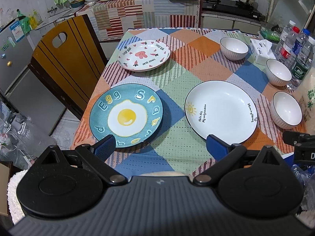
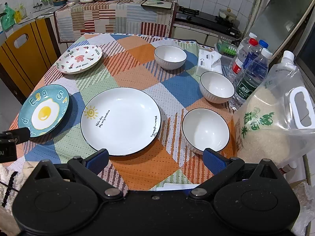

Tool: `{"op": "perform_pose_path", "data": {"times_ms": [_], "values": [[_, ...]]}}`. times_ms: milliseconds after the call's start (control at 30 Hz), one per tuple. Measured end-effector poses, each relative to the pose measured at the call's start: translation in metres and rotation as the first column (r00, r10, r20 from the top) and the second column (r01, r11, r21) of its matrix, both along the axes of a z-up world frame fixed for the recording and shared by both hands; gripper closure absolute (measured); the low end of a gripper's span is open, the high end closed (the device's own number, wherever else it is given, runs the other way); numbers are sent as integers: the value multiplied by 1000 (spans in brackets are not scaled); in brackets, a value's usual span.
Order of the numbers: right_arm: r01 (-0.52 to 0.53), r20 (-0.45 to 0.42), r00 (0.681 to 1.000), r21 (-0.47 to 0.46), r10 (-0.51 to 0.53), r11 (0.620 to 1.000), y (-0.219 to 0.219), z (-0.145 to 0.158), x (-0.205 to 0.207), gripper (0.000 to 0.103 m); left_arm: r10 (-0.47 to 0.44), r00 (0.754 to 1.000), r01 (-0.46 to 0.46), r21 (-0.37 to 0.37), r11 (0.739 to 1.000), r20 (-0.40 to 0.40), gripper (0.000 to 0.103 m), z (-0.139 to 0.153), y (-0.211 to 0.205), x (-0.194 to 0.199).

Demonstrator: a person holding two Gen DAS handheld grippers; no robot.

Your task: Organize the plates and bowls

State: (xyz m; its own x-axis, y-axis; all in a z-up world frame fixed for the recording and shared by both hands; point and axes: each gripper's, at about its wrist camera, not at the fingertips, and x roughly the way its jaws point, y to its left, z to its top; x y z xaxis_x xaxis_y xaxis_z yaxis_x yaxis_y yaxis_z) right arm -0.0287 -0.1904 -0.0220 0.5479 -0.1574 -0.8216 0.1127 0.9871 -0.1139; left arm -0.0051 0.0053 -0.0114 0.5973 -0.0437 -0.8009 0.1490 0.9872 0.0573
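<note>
Hovering wide-spread and empty-handed over the near edge of a table covered in a patchwork cloth [image 2: 137, 169], the left gripper [image 1: 160, 147] and the right gripper [image 2: 156, 158] face three plates and three bowls, none of them stacked.

Taking the large white plate with the sun drawing [image 2: 121, 121] as landmark: the teal round plate painted with a fried egg [image 1: 126, 115] lies just to its left, apart from it; the white plate with pink hearts and carrots [image 1: 143, 55] sits beyond the teal one, toward the far left; the nearest white ribbed bowl with a dark rim [image 2: 205, 130] stands just to its right, a second bowl [image 2: 216, 87] behind that, and a third bowl [image 2: 170, 57] farthest back. A clear bag of rice [image 2: 271, 125] and water bottles [image 2: 252, 74] crowd the right edge.
</note>
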Motion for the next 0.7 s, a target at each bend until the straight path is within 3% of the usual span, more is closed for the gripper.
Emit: {"op": "perform_pose_path", "data": {"times_ms": [167,367,700], "values": [[1,-1,1000,-3,-1,1000,-1,-1,1,0,-1,1000,1,-7,1000,6,3,0,1,0],[3,2,1000,-5,-3,1000,0,-2,1,0,-11,1000,9,-67,998,-19,3,3,3,0],[0,5,1000,-6,0,1000,0,-2,1,0,-31,999,29,-71,997,-23,4,2,0,-1]]}}
